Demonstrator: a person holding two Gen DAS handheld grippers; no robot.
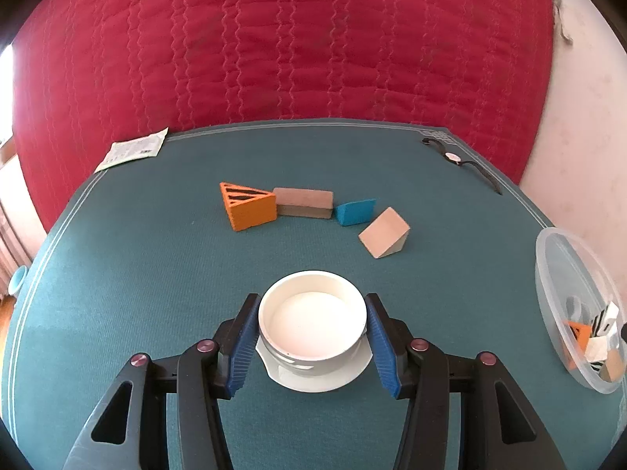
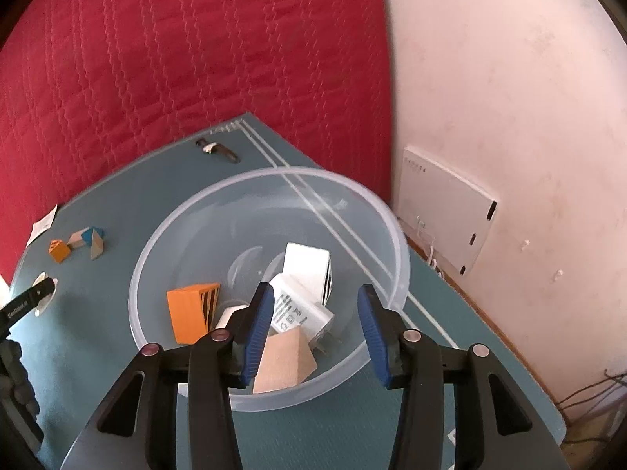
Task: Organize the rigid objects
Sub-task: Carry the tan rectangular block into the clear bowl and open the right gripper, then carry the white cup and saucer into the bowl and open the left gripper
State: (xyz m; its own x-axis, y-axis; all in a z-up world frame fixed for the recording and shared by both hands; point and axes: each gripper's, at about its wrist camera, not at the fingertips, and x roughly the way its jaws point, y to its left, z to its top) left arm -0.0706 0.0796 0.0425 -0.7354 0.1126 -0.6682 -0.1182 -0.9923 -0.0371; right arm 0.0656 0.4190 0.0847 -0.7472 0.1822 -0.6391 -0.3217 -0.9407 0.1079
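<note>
Left tool [image 1: 312,338] clamps a white round dish [image 1: 312,323] on the table [image 1: 156,274]. Right tool [image 2: 316,331] hangs with jaws apart over the clear bowl [image 2: 270,180], gripping nothing. Bowl contents: orange wedge [image 2: 188,315], white cube [image 2: 305,264], white charger [image 2: 298,309], wooden wedge [image 2: 284,364]. Only the left view shows the dish; four blocks [image 1: 309,205] lie beyond it.

Red quilt [image 1: 274,39], (perhaps plaster) wall [image 2: 509,98]

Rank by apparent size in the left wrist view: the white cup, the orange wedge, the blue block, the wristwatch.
1. white cup, though nearest the camera
2. orange wedge
3. blue block

wristwatch: long but thin, farthest away; unranked.
</note>
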